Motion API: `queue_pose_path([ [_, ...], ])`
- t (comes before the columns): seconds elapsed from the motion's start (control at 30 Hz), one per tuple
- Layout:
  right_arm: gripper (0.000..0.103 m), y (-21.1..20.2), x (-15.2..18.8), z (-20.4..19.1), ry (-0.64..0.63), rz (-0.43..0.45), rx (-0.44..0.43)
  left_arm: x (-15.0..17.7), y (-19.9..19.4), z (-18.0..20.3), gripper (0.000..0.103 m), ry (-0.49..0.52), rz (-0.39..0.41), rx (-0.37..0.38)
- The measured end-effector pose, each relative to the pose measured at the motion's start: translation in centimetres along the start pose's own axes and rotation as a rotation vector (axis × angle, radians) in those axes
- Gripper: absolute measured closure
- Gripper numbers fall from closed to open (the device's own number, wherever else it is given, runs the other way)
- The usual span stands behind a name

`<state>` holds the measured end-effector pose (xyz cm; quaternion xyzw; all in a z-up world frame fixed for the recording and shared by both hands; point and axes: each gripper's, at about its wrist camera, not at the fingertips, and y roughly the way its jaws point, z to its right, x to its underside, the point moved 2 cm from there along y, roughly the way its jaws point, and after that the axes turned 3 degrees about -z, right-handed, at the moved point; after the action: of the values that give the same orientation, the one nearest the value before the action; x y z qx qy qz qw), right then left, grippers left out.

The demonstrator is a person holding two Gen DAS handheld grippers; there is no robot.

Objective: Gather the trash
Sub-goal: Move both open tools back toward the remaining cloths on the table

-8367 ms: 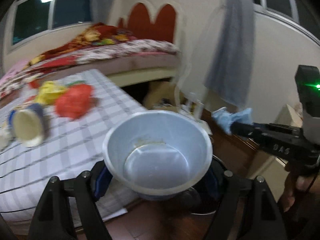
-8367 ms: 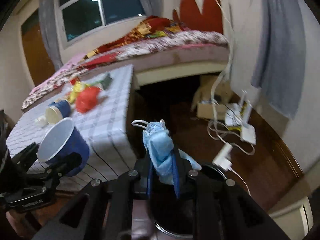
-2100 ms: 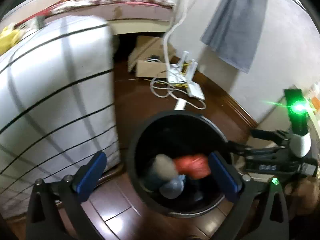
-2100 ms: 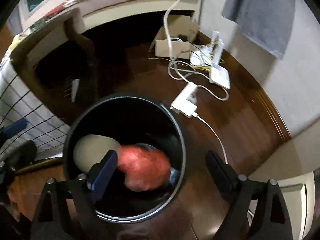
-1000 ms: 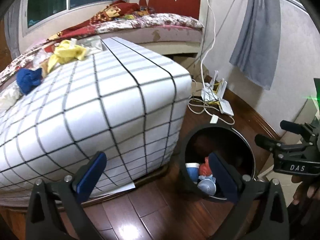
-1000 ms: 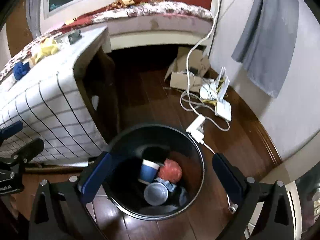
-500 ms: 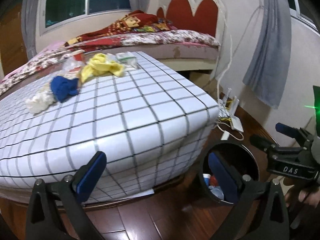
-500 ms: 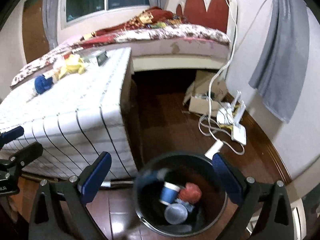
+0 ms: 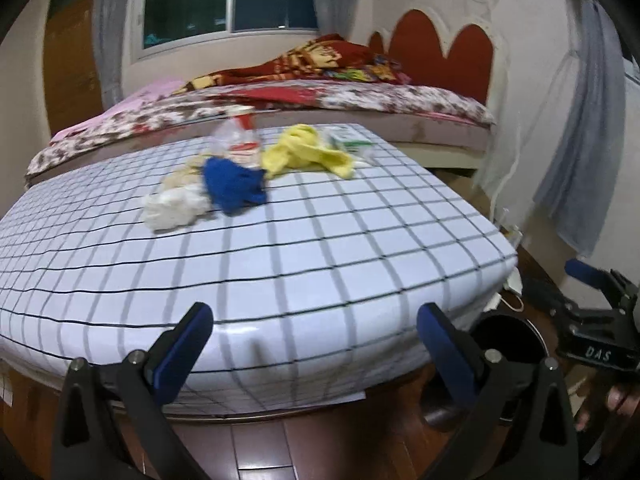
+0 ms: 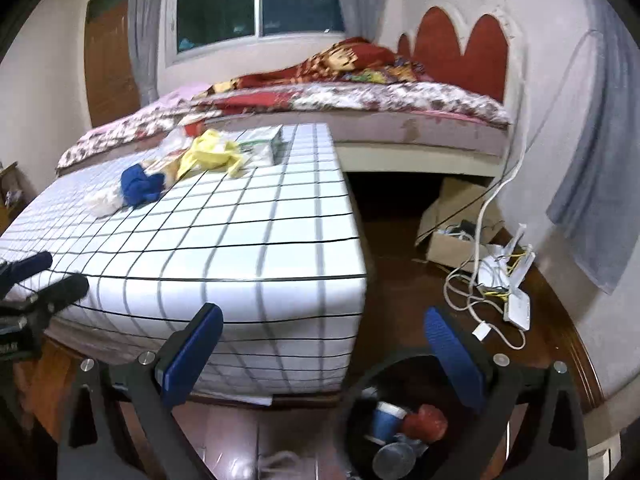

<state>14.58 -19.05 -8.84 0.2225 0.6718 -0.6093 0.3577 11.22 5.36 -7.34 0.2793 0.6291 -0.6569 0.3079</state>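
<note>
the leftover trash, a blue wad [image 9: 234,186], a white wad [image 9: 174,208] and a yellow rag [image 9: 308,154], sat bunched in the upper middle of the left wrist view on the checked table [image 9: 320,264], well apart from the black bin [image 10: 404,420] at the lower right of the right wrist view. my left gripper [image 9: 314,346] and right gripper [image 10: 324,354] both had fingers spread wide and empty. i judged the risk was that the touching wads might snag, so one grab could drag a neighbour off the table edge.

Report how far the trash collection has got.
Partly done. The black bin on the floor holds a blue cup and a red wad. Left gripper and right gripper are open, empty. Left on the checked table: white wad, blue wad, yellow piece, wrappers.
</note>
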Motion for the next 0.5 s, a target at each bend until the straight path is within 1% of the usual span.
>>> queue_pose_path([
  [0.07,0.001,0.6,-0.4,-1.0,0.003,-0.026,-0.023,-0.3,0.0,-1.6,0.001,-0.023,0.002,-0.013],
  [0.2,0.001,0.7,-1.6,-2.9,-0.024,-0.011,-0.058,-1.3,0.5,-4.5,0.001,-0.058,0.013,-0.047],
  [0.3,0.001,1.3,-3.1,-5.2,-0.061,-0.007,-0.102,-2.4,1.2,-7.1,0.001,-0.088,0.035,-0.079],
  [0.4,0.001,1.9,-4.5,-7.2,-0.102,-0.006,-0.127,-3.5,1.9,-9.4,0.001,-0.116,0.051,-0.115],
  [0.5,0.002,2.9,-6.3,-9.3,-0.134,0.004,-0.165,-4.4,3.1,-11.4,0.001,-0.141,0.006,-0.131],
])
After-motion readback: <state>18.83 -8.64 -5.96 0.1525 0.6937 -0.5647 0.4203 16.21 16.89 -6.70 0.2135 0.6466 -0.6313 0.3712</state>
